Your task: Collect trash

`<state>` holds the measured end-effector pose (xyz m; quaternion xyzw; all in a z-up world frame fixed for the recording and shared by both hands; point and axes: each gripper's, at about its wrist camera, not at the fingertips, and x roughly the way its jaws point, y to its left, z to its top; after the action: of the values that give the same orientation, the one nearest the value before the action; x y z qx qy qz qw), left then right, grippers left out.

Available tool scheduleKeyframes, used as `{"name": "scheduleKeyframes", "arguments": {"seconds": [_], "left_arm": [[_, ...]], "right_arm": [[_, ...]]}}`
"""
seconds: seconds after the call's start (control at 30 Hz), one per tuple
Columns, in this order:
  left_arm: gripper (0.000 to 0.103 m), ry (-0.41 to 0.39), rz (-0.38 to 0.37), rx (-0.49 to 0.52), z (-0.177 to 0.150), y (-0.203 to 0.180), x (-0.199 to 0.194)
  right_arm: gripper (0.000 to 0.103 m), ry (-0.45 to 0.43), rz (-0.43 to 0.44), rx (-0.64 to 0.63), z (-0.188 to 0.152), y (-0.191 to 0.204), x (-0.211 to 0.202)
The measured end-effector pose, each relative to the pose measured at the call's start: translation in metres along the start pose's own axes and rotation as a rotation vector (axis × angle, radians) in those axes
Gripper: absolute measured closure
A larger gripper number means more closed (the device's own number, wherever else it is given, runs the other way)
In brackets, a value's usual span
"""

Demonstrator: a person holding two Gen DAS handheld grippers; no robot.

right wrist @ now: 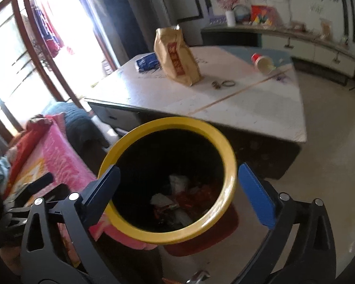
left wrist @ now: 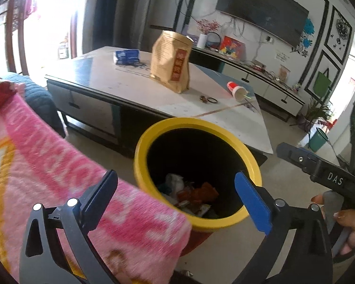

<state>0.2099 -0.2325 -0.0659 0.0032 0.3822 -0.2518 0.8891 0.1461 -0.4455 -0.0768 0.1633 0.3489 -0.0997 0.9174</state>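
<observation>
Held both left tongs (left wrist: pixel 176 189) and right tongs (right wrist: pixel 177 184) wide apart and empty above the yellow-rimmed bin (left wrist: pixel 139 165), wrappers (left wrist: pixel 196 194) heaped inside. Left the brown bag (left wrist: pixel 171 61) upright and the paper cup (left wrist: pixel 236 91) tipped over on the tabletop (left wrist: pixel 130 87).

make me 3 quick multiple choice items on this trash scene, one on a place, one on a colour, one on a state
1. Where does the brown paper bag stand?
A. on the table
B. in the bin
C. on the floor

2. What colour is the trash bin's rim?
A. green
B. yellow
C. white

3. How is the paper cup on the table?
A. upright
B. stacked on another cup
C. lying on its side

Answers:
1. A, it stands upright on the tabletop.
2. B, a yellow ring circles the dark opening.
3. C, its open mouth faces sideways.
</observation>
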Motion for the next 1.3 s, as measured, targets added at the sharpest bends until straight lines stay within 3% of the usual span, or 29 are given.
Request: {"name": "scheduleKeyframes", "arguments": {"seconds": [0.2, 0.47, 0.73, 0.93, 1.3], "left_arm": [[0.007, -0.042, 0.068, -0.033, -0.010, 0.019, -0.037], [0.007, -0.140, 0.174, -0.102, -0.035, 0.051, -0.095], [0.006, -0.231, 0.290, -0.139, -0.069, 0.077, -0.150], [0.006, -0.291, 0.323, -0.157, -0.097, 0.088, -0.182], [0.006, -0.336, 0.319, -0.160, -0.118, 0.090, -0.198]], "right_arm": [[0.011, -0.054, -0.035, -0.060, -0.014, 0.031, -0.023], [0.011, -0.126, 0.045, -0.101, -0.047, 0.074, -0.053], [0.011, -0.339, 0.148, -0.185, -0.076, 0.109, -0.096], [0.011, -0.430, 0.159, -0.258, -0.102, 0.132, -0.115], [0.011, -0.455, 0.137, -0.329, -0.120, 0.146, -0.118]]}}
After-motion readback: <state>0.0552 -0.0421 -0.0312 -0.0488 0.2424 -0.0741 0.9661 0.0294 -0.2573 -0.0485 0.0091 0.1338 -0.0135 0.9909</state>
